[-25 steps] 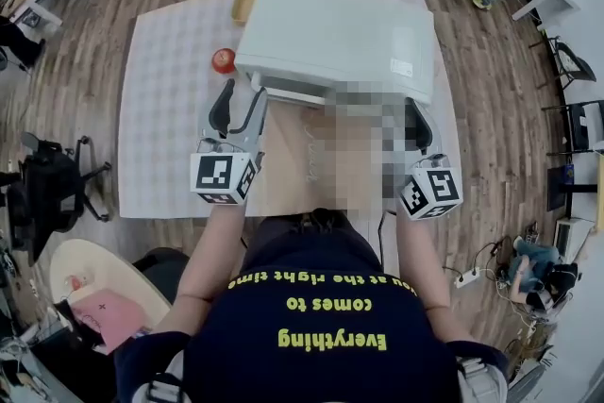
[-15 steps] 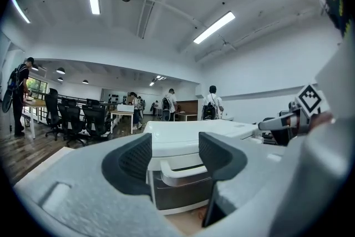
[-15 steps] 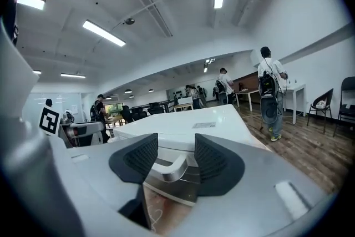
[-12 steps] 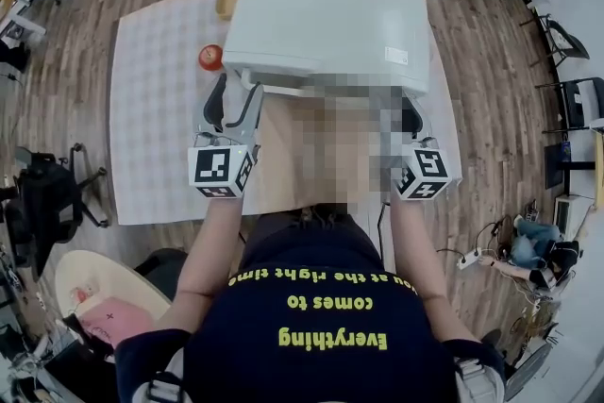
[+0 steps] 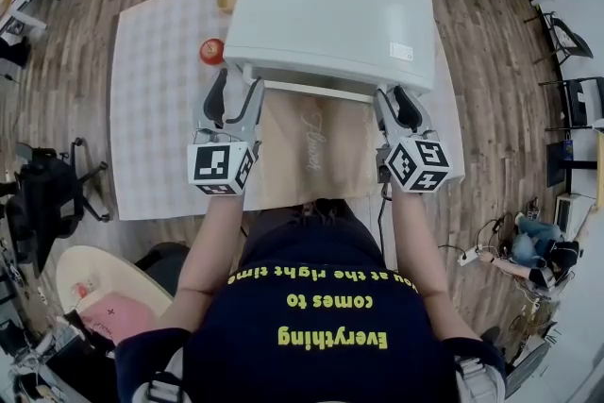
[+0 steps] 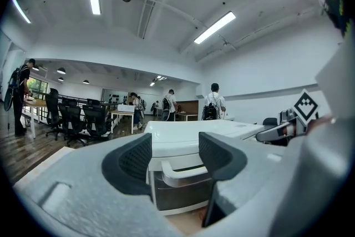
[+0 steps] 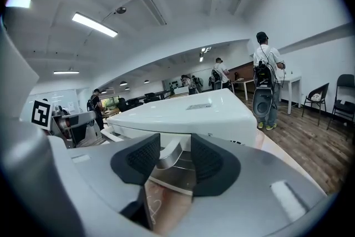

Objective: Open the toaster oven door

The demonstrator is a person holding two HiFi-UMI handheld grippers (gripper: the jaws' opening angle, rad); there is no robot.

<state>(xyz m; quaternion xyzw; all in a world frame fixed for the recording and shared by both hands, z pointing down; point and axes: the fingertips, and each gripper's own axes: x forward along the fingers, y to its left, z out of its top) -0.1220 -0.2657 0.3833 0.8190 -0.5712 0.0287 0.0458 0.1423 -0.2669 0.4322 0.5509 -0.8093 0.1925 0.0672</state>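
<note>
Closing right gripper (image 7: 176,157) jaws around door handle (image 7: 168,154) | left gripper (image 6: 175,152) wide, handle ahead

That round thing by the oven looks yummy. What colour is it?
The round thing is red, clearest in the head view.

I see the toaster oven (image 5: 330,19) in the upper middle of the head view: a white box with a flat, smooth top and a small label near its right corner, standing on the counter (image 5: 160,109). Its door (image 6: 177,191) faces me and stands upright, a dark glass pane in a white frame; I can't tell whether it is fully shut. A white bar handle (image 5: 311,90) runs across the door's top edge
</note>
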